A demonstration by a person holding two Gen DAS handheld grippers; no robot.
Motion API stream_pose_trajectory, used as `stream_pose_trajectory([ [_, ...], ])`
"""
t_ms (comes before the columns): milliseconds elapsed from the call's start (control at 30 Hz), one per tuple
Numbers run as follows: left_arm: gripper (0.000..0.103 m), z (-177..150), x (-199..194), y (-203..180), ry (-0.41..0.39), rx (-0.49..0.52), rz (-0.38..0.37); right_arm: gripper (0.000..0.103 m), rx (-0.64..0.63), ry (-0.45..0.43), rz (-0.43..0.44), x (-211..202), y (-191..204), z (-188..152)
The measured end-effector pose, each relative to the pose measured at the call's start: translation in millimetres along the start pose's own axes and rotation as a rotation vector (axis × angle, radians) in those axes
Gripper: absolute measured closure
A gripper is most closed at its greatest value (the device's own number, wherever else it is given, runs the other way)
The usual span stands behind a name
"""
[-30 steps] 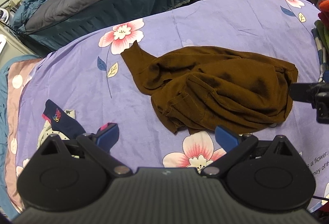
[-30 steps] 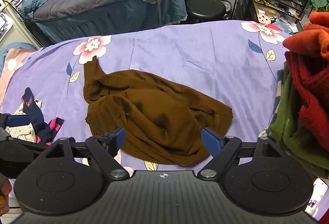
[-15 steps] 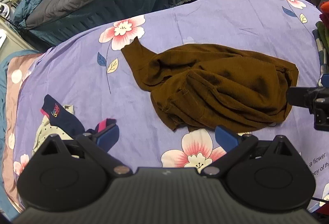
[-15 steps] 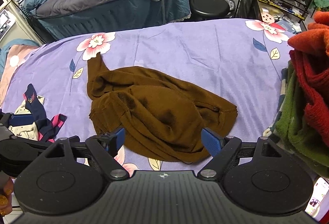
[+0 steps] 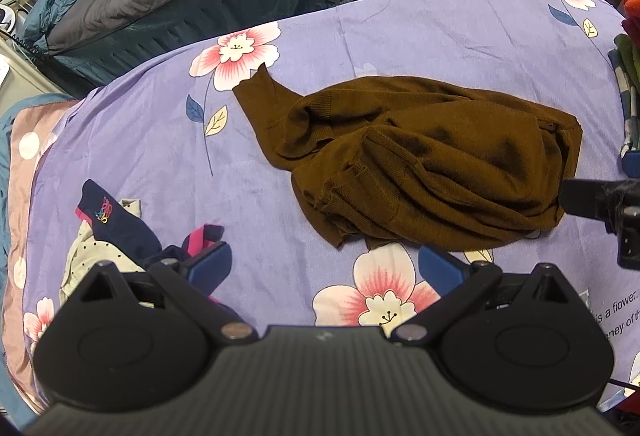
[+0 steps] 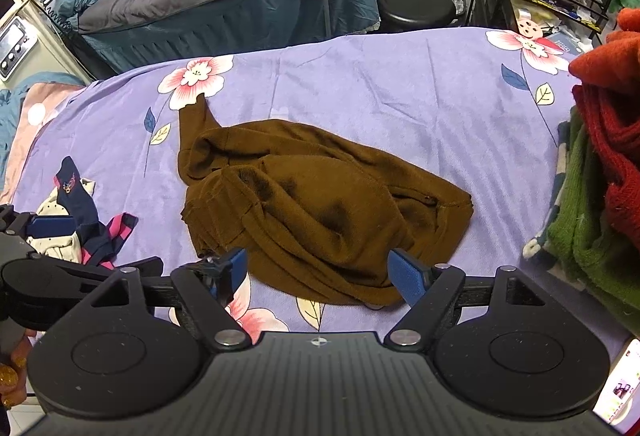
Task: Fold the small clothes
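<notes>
A brown sweater (image 6: 316, 208) lies crumpled mid-surface on the purple sheet (image 6: 400, 84). Both the left gripper (image 5: 324, 268) and the right gripper (image 6: 318, 272) hover at its near edge, fingers spread wide, holding nothing. Pinching several bunched layers together would likely drag the heap rather than flatten it.

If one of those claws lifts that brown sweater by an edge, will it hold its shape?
Probably not. The brown sweater lies crumpled in soft folds on the purple sheet, so it should droop and unfurl. Its knit looks fuzzy, so likely grippy rather than slippery. One sleeve trails out and would probably dangle.
</notes>
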State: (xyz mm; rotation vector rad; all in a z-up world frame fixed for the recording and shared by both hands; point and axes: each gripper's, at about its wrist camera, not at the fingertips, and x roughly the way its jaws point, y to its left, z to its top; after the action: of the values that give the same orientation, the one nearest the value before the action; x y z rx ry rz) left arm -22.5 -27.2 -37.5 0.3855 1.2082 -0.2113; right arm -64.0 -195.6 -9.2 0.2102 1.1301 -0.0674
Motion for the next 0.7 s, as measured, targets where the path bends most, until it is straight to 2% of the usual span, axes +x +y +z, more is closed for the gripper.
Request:
stream_pose_trajectory([
  [467, 0.002, -3.3, 15.1, 1.7, 0.001, 0.006, -0.012, 0.0, -0.012, -0.012, -0.006, 7.2, 1.0, -4.6],
  [700, 0.002, -8.5, 35.2, 6.7, 0.026, 0.02, -0.011, 0.0, -0.049, -0.027, 0.047, 17.1, 4.3, -11.4],
])
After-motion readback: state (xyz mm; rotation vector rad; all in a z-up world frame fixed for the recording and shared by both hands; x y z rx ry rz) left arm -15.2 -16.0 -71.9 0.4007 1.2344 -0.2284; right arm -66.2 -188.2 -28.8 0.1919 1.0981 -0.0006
